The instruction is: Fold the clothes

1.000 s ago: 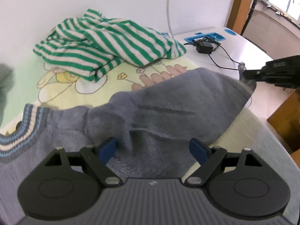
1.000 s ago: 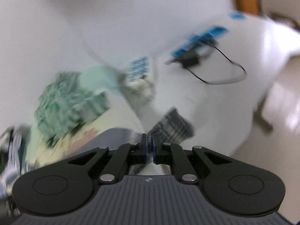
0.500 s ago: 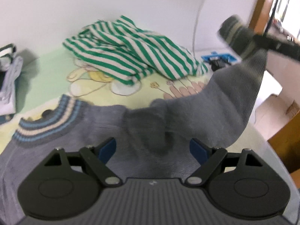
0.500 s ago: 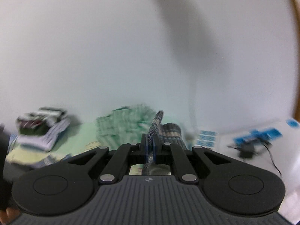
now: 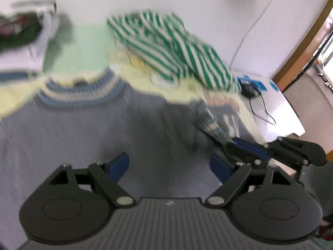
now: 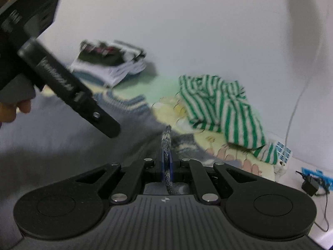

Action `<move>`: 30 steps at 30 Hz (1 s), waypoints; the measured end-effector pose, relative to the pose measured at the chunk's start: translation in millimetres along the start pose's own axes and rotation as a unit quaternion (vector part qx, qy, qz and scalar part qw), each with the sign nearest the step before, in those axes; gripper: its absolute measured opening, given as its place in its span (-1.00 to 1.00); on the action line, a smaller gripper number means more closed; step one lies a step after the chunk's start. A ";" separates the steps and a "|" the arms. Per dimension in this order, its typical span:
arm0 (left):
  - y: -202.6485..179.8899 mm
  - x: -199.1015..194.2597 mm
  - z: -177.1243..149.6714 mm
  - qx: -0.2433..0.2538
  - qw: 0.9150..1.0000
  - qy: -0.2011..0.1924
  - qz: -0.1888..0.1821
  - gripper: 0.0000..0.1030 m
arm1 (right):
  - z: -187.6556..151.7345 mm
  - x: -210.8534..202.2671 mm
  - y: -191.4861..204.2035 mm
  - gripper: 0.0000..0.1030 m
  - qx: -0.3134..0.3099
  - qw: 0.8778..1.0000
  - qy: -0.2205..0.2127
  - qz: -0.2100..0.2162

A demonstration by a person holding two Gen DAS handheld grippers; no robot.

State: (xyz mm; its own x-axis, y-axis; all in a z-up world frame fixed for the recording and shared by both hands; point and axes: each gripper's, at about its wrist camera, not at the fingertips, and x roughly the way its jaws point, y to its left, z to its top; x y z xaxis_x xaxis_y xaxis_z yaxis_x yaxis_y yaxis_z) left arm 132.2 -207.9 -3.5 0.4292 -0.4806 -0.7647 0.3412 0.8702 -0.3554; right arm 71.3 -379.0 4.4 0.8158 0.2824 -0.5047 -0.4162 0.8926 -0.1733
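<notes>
My right claw [image 6: 166,166] is clenched on the striped cuff [image 6: 166,141] of the grey sweater [image 5: 83,137]. The knitted edge stands up thin between the two pads, so the grip is on a fold of fabric only. My left claw [image 5: 169,164] is released, with its jaws wide and nothing pressed between them; it hovers over the chest of the sweater.

The sweater lies flat on the pale green and yellow cartoon sheet [image 5: 87,41], with the blue and cream collar [image 5: 83,89] pointing away from me toward the wall. The sleeve that I hold is crossing over the body, in my judgement for the first fold inward.

The knit looks thick and soft, and I expect it to be a little heavy for cloth (it will sag between any two points where I hold it). It is not slippery and not fragile, but it stretches, so a hard pull at the cuff can deform the sleeve. I think the ribbed cuff, the hem and the shoulder seam are the best places to take it, because there the fabric is doubled and firm.

The green striped shirt [image 6: 220,108] lies crumpled behind the sweater, well apart from my claws, and a folded pile [image 6: 110,62] sits in the far corner. Both pictures are blurred, so fine details I cannot tell.
</notes>
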 end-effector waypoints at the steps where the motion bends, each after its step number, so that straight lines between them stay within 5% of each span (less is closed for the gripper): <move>1: -0.5 4.8 -2.9 -0.009 1.000 0.008 -0.007 0.64 | -3.1 -0.8 2.8 -0.89 -0.013 1.000 0.006 0.004; 14: -32.1 57.5 7.2 -0.021 0.999 0.036 -0.028 0.60 | -23.4 1.9 16.3 -0.89 -0.069 0.997 0.026 0.014; 24: -45.4 69.3 9.4 -0.009 0.999 0.028 -0.025 0.25 | -24.9 1.3 21.6 -0.87 -0.078 0.997 0.027 0.003; 25: -45.1 68.3 9.7 -0.010 0.999 0.026 -0.023 0.19 | -24.7 1.4 23.2 -0.84 -0.082 0.996 0.029 0.001; 26: -44.6 66.4 10.3 -0.011 1.000 0.022 -0.020 -0.11 | -24.1 0.0 24.6 -0.69 -0.085 0.996 0.029 -0.003; 27: -43.8 63.9 11.0 -0.010 1.000 0.016 -0.017 -0.73 | -23.4 -2.4 25.8 -0.53 -0.089 0.996 0.026 -0.007; 28: -42.2 61.9 11.6 -0.011 1.000 0.015 -0.018 -0.93 | -22.8 -5.4 26.6 -0.48 -0.091 0.995 0.023 -0.012; 30: -35.5 59.3 11.4 -0.030 0.999 0.016 -0.030 -0.94 | -21.1 -13.7 24.8 -0.34 -0.083 0.996 0.018 -0.027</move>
State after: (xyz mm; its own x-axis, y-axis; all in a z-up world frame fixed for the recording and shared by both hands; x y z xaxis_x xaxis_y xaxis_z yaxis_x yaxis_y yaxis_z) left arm 155.1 -268.6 -30.1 0.3813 -0.5294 -0.7579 0.3147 0.8452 -0.4320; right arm 41.3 -368.2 -10.8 0.8251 0.2214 -0.5198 -0.4362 0.8344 -0.3370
